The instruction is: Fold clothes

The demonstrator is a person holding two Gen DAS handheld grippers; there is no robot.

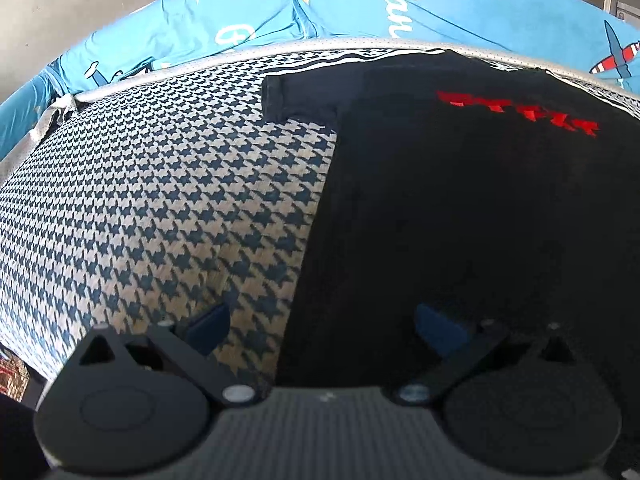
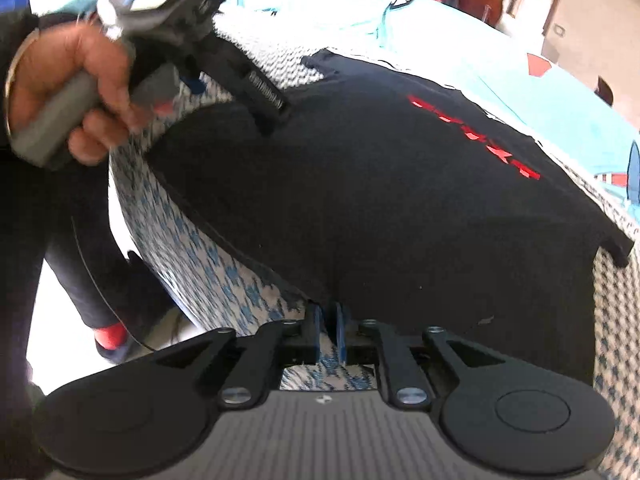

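A black T-shirt (image 1: pixel 460 208) with red lettering (image 1: pixel 520 114) lies spread flat on a houndstooth cover (image 1: pixel 160 200), with a blue printed sheet (image 1: pixel 360 4) beyond it. The left tool (image 1: pixel 324 328) hangs released over the shirt's side edge, one finger on each side. The right tool (image 2: pixel 327 330) is clenched at the shirt's hem. A hand (image 2: pixel 80 80) grips the left tool's handle.

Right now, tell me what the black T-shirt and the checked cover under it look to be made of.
Black T-shirt: soft matte knit, probably cotton jersey; it lies limp with no sheen, and its red print looks flat. Houndstooth cover: woven cloth, seemingly thicker; the pattern looks woven in, though blur leaves that open.
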